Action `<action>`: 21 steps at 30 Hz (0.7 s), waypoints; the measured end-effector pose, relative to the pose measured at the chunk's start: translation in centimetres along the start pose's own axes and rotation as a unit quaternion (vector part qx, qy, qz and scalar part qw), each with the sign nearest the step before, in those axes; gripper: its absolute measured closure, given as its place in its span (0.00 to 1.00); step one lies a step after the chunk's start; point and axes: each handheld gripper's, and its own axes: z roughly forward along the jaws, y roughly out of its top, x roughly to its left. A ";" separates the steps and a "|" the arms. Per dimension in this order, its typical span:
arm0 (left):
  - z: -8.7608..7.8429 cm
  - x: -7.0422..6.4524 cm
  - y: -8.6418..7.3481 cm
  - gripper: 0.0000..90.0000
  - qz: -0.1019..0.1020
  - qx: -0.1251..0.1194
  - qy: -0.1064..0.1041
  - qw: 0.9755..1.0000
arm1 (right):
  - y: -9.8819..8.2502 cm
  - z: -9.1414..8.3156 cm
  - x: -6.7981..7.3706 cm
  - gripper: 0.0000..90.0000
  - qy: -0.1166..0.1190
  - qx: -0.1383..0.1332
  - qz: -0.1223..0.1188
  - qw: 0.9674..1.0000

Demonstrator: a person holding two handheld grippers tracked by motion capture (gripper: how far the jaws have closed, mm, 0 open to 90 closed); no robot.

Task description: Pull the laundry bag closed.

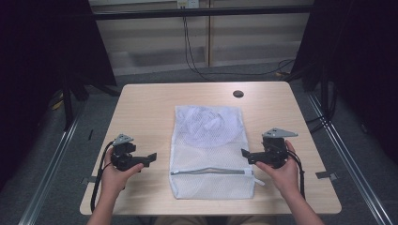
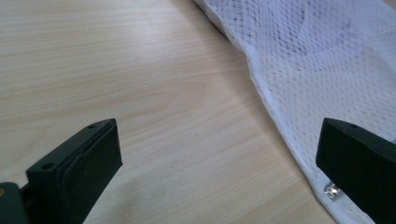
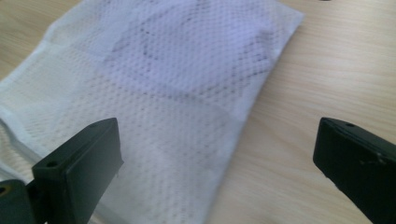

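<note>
1. The left gripper (image 1: pixel 151 158), a black tool with a grey three-cornered plate on top, sits in the person's left hand (image 1: pixel 114 174) near the left side of the light wooden surface (image 1: pixel 145 108). Its two black fingers (image 2: pixel 77 172) are wide apart. Nothing is between them but bare wood. They hold nothing.

2. The tips of that left gripper point at the left edge of the white mesh laundry bag with a zip (image 1: pixel 210 150). They are just beside the bag and do not touch it. In the left gripper view the bag's edge (image 2: pixel 299 93) runs down toward the right-hand finger, and a small shiny metal bit (image 2: pixel 331 192) sits at that edge.

3. The bag lies flat in the middle of the surface, between the two grippers. Its zip (image 1: pixel 211 171) runs across the end near the person and looks shut. Something round, white and soft (image 1: pixel 206 124) shows through the mesh in the far half.

4. The right gripper (image 1: pixel 244 154), black with the same grey plate, is in the person's right hand (image 1: pixel 281 173). Its fingers (image 3: pixel 79 168) are wide apart too and grip nothing. The tips are right at the bag's right edge; I cannot tell if they touch it. In the right gripper view the bag (image 3: pixel 154 93) lies under the left-hand finger.

5. A small dark round hole (image 1: pixel 238 93) is in the surface behind the bag, well apart from it. Nothing lies between either gripper and the bag.

6. Black cables (image 1: pixel 197 56) hang down the wall behind.
</note>
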 end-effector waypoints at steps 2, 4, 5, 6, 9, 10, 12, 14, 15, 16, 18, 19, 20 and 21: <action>0.0 -0.1 0.0 0.00 0.002 0.001 -0.001 1.000 | 0.3 0.1 0.7 0.01 0.011 0.002 0.005 1.000; 0.0 -0.2 0.0 0.00 0.003 0.004 -0.007 1.000 | 0.5 0.4 1.4 0.01 0.016 0.005 -0.002 1.000; 0.0 -0.2 -0.1 0.00 0.002 0.006 -0.008 1.000 | 0.7 0.5 1.7 0.02 0.017 0.007 -0.004 1.000; 0.0 -0.3 -0.1 0.00 0.003 0.008 -0.011 1.000 | 0.7 0.6 2.0 0.03 0.021 0.010 -0.006 1.000; 0.0 -0.4 -0.1 0.00 0.008 0.013 -0.018 1.000 | 1.0 1.1 2.9 0.03 0.028 0.017 -0.011 0.999; 0.0 -0.4 -0.1 0.00 0.005 0.013 -0.020 1.000 | 1.0 1.3 3.1 0.04 0.034 0.018 -0.010 0.999; -0.1 -0.4 -0.1 0.00 0.007 0.016 -0.021 1.000 | 1.1 1.6 3.5 0.04 0.041 0.020 -0.011 0.999; -0.1 -0.4 -0.2 0.00 0.002 0.016 -0.017 1.000 | 1.2 1.9 3.9 0.05 0.047 0.027 -0.015 0.998; -0.1 -0.4 -0.2 0.01 0.002 0.016 -0.017 1.000 | 1.2 1.9 3.9 0.05 0.047 0.027 -0.015 0.998; -0.1 -0.4 -0.2 0.01 0.001 0.018 -0.022 1.000 | 1.2 2.0 4.2 0.05 0.048 0.028 -0.017 0.998; -0.2 -0.4 -0.2 0.01 0.004 0.020 -0.024 1.000 | 1.4 2.3 5.0 0.06 0.053 0.035 -0.024 0.998; -0.2 -0.4 -0.2 0.01 0.003 0.018 -0.024 1.000 | 1.4 2.3 5.0 0.06 0.053 0.035 -0.024 0.998; -0.1 -0.4 -0.2 0.01 0.005 0.022 -0.022 0.999 | 1.5 2.5 5.6 0.06 0.059 0.039 -0.031 0.997; -0.1 -0.4 -0.2 0.01 0.005 0.022 -0.022 0.999 | 1.5 2.5 5.6 0.06 0.059 0.039 -0.031 0.997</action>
